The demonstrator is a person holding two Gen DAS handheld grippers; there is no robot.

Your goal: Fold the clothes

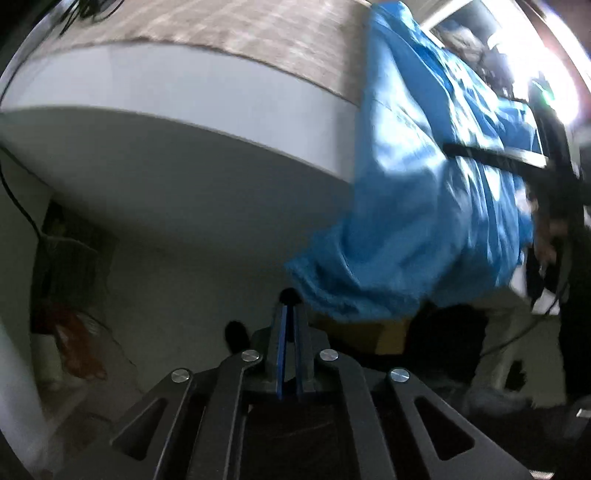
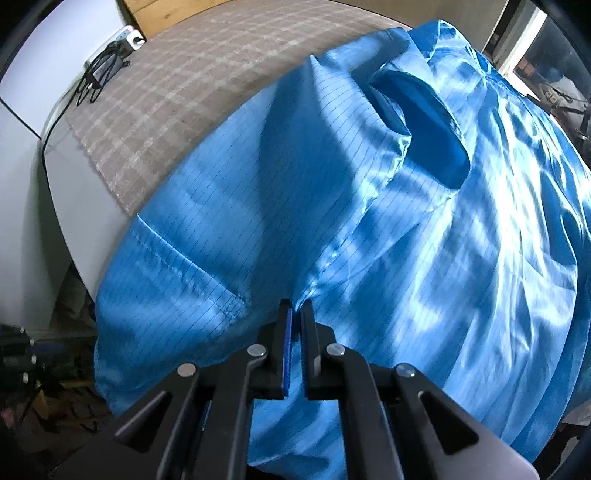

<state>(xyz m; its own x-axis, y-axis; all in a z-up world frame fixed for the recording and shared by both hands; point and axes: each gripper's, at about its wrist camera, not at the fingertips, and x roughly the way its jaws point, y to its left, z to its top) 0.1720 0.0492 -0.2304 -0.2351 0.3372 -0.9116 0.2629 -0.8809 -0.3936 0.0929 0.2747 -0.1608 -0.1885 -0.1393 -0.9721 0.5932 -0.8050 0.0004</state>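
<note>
Left wrist view, L to R: dim floor clutter, then the white side of a bed seen from below, w/ a checked cover on top. The left gripper is held off the bed edge; its jaws are pressed together w/ nothing between. At right, a blue garment is draped over the bed edge, hem hanging just beside the fingertips, not touching as far as can be told. The right gripper is seen blurred far right.

Right wrist view, L to R: a cable and charger on the cover, shown only here. The garment fills the centre, w/ pocket seam and sleeve opening visible. The right gripper is narrowed to a slit at a fabric fold; whether cloth is pinched can't be told.
</note>
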